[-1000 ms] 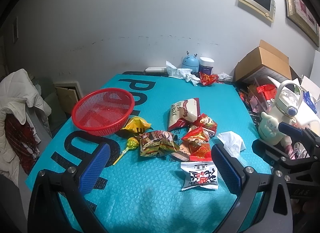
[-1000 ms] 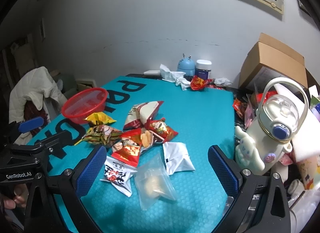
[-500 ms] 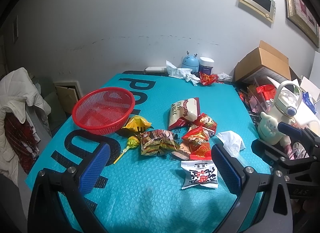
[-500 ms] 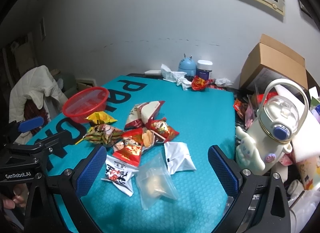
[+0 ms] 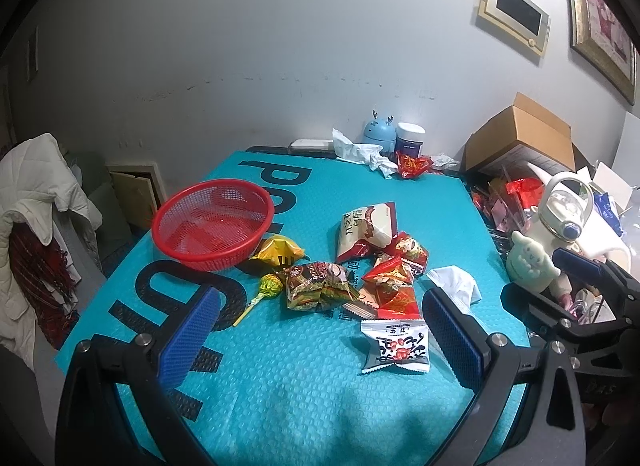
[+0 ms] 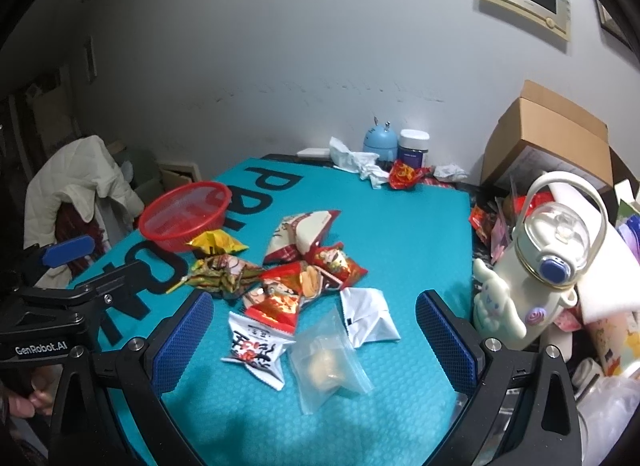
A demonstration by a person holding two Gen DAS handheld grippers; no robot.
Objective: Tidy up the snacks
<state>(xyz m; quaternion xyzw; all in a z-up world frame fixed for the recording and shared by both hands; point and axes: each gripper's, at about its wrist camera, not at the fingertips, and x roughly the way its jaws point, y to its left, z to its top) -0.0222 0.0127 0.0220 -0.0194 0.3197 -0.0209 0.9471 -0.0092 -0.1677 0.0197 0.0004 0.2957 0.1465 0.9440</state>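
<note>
A pile of snack packets point(image 5: 372, 266) lies mid-table on the teal mat point(image 5: 280, 398): a white-and-red bag point(image 5: 366, 229), red packets point(image 5: 394, 286), a brown packet point(image 5: 316, 286), a yellow packet point(image 5: 280, 252), a lollipop point(image 5: 266, 290) and a white packet with red print point(image 5: 396, 346). An empty red basket point(image 5: 212, 221) stands to the left. My left gripper point(image 5: 320, 338) is open and empty, held short of the pile. My right gripper point(image 6: 316, 338) is open and empty above a clear bag point(image 6: 328, 358) and the white printed packet point(image 6: 256, 346).
A cream kettle-shaped bottle point(image 6: 552, 250) and a white figurine point(image 6: 496, 314) stand at the right table edge amid clutter. A cardboard box point(image 6: 548, 137) sits behind. A blue gadget point(image 5: 378, 131), a jar point(image 5: 410, 137) and tissues point(image 5: 356, 149) line the far edge. A chair with a white jacket point(image 5: 36, 193) stands left.
Both views have shifted very slightly; the grippers stay open and nothing on the table has moved.
</note>
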